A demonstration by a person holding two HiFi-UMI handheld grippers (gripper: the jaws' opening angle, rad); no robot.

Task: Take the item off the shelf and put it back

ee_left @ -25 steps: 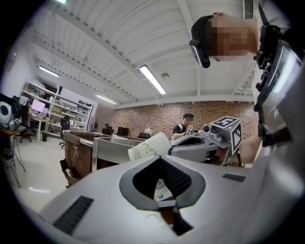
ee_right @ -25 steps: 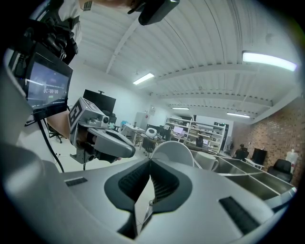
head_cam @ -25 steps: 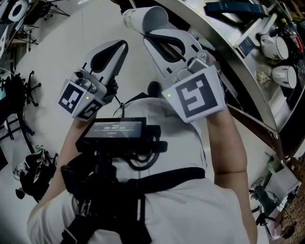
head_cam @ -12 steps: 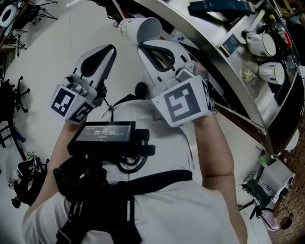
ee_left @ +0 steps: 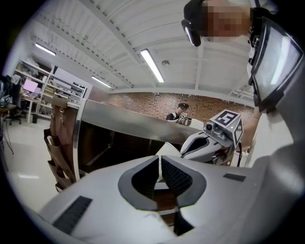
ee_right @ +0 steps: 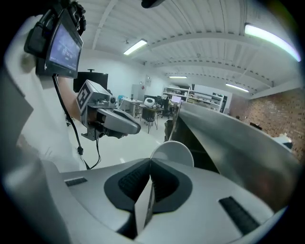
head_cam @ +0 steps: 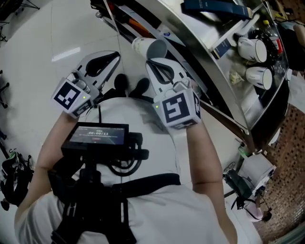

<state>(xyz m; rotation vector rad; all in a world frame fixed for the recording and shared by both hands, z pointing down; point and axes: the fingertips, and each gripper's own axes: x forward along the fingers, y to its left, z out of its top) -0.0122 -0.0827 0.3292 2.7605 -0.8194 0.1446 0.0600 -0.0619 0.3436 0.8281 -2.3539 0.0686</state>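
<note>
A white paper cup [head_cam: 150,47] lies on its side in the air beside the metal shelf [head_cam: 208,56]. My right gripper [head_cam: 155,63] is shut on the cup's wall. In the right gripper view, the pinched wall [ee_right: 143,205] runs down between the pads, and the round end of the cup [ee_right: 172,153] shows beyond the right gripper [ee_right: 150,164]. My left gripper [head_cam: 114,56] hangs to the left of the cup, shut and empty. The left gripper [ee_left: 159,162] closes on nothing in its own view, with the cup [ee_left: 167,150] just beyond it.
White mugs [head_cam: 251,49] [head_cam: 259,76] lie on a lower shelf level at the right, and a dark blue box [head_cam: 214,6] lies near the top. The shelf's slanted steel edge [ee_right: 238,143] runs close along the right of the cup. White floor [head_cam: 52,52] spreads to the left.
Both grippers and the cup sit lower and smaller in the head view than a second ago. More of the shelf with the mugs has come into view. The grip on the cup is unchanged.
</note>
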